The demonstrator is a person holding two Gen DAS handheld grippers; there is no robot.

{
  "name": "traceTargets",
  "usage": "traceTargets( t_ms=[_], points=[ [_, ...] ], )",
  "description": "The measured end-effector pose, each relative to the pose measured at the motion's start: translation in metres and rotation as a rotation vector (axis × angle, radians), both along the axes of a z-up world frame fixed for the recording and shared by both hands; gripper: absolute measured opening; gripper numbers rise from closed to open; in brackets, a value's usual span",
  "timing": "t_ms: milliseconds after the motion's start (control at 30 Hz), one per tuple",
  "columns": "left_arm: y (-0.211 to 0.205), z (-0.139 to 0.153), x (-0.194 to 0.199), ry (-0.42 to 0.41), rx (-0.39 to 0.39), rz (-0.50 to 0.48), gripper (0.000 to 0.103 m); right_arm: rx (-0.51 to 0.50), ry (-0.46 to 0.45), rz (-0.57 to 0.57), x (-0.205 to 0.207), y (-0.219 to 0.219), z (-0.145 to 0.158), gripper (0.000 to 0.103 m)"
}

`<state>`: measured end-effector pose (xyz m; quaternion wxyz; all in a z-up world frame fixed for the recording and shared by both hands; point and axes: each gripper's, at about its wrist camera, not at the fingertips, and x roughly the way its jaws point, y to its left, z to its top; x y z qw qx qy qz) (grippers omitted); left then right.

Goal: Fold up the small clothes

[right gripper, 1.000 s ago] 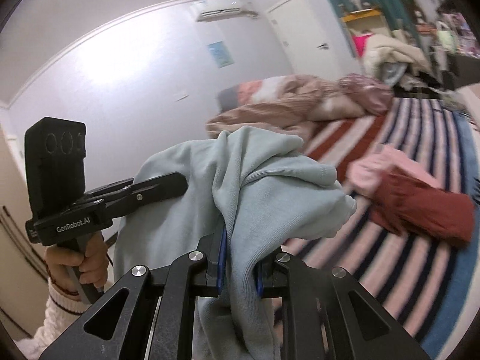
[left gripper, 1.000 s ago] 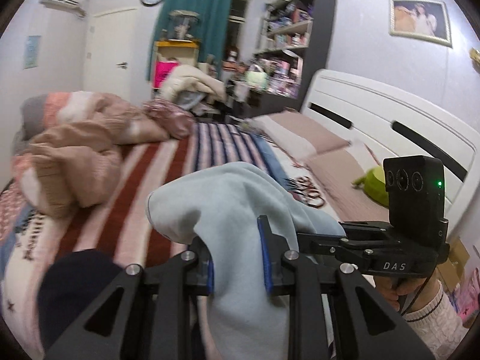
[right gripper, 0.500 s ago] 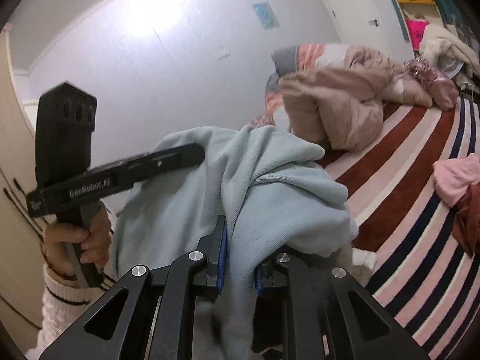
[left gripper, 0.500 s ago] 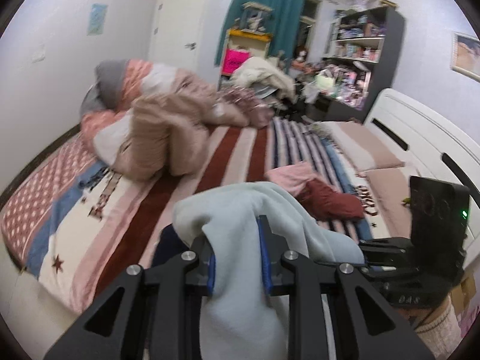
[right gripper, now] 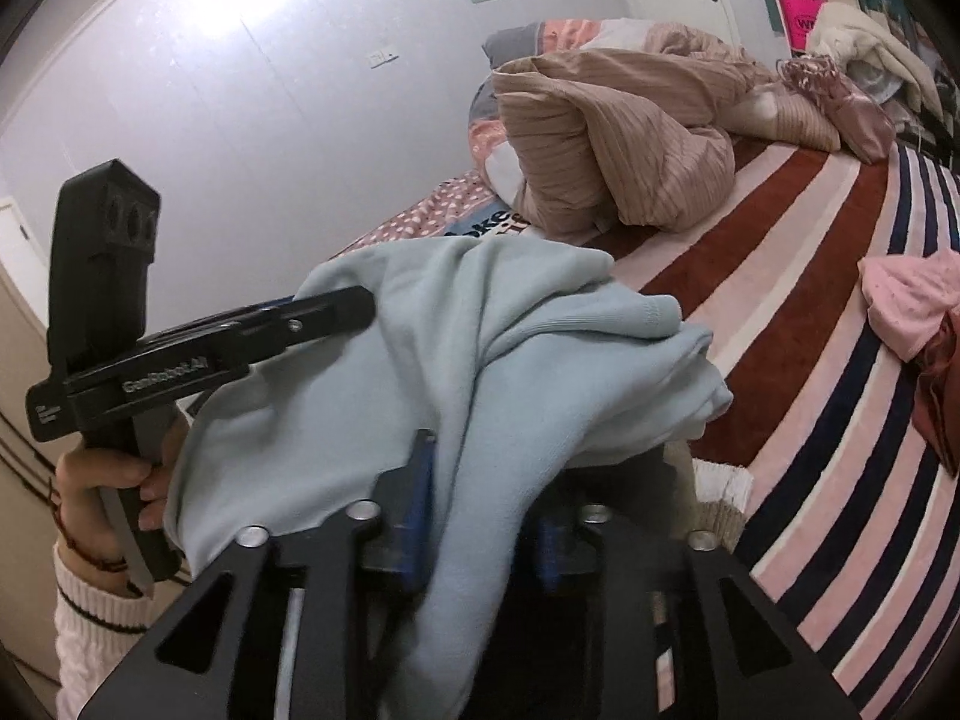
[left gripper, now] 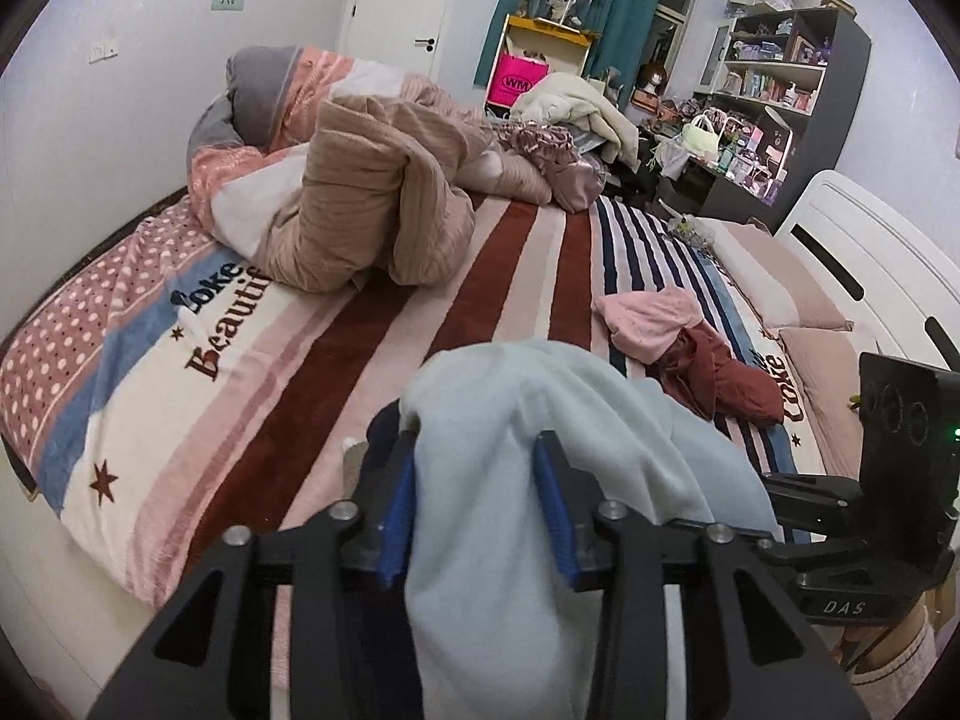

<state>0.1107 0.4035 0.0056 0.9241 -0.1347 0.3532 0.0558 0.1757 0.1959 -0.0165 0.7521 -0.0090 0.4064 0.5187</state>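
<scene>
The pale blue garment [left gripper: 558, 480] hung between both just-widening claws (left [left gripper: 474, 510], right [right gripper: 480, 516]), pads apparently slack, bed [left gripper: 456, 276] just beyond.

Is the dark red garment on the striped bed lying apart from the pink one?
No: the dark red garment lies against the crumpled pink garment, overlapping its edge.

The right tool [right gripper: 480, 516], its jaws just opening, has the pale blue garment [right gripper: 528, 348] draped between them above the striped bed [right gripper: 840, 420].
</scene>
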Motion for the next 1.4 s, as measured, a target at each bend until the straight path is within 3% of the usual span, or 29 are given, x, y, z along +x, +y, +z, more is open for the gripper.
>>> traceTargets(
  t_ms=[100,300,467,600,800,867,933,1100,1200,1400],
  points=[
    [-0.002,0.007,-0.005,-0.015,0.025,0.02,0.052,0.0,0.0,-0.01,-0.001,-0.005,0.002,0.039],
    [-0.009,0.023,-0.016,-0.052,0.04,0.041,0.054,0.033,-0.017,-0.033,-0.001,-0.024,0.014,0.044],
    [-0.029,0.04,-0.033,-0.097,0.112,0.074,0.058,0.073,-0.038,-0.047,-0.007,-0.047,0.026,0.045],
    [-0.066,0.057,-0.056,-0.173,0.226,0.094,0.066,0.1,-0.097,-0.061,-0.019,-0.076,0.032,0.049],
    [-0.133,0.065,-0.084,-0.282,0.332,0.092,0.075,0.11,-0.157,-0.112,-0.036,-0.135,0.034,0.051],
    [-0.159,0.064,-0.091,-0.313,0.367,0.093,0.079,0.104,-0.209,-0.152,-0.046,-0.164,0.035,0.055],
    [-0.181,0.063,-0.1,-0.349,0.39,0.109,0.09,0.104,-0.257,-0.179,-0.055,-0.186,0.035,0.062],
    [-0.246,0.053,-0.124,-0.47,0.392,0.1,0.102,0.102,-0.404,-0.312,-0.092,-0.26,0.03,0.068],
    [-0.282,0.044,-0.135,-0.531,0.386,0.094,0.102,0.058,-0.482,-0.44,-0.122,-0.303,0.023,0.078],
    [-0.341,0.024,-0.145,-0.628,0.355,0.049,0.102,0.004,-0.658,-0.583,-0.176,-0.342,0.014,0.103]
  ],
)
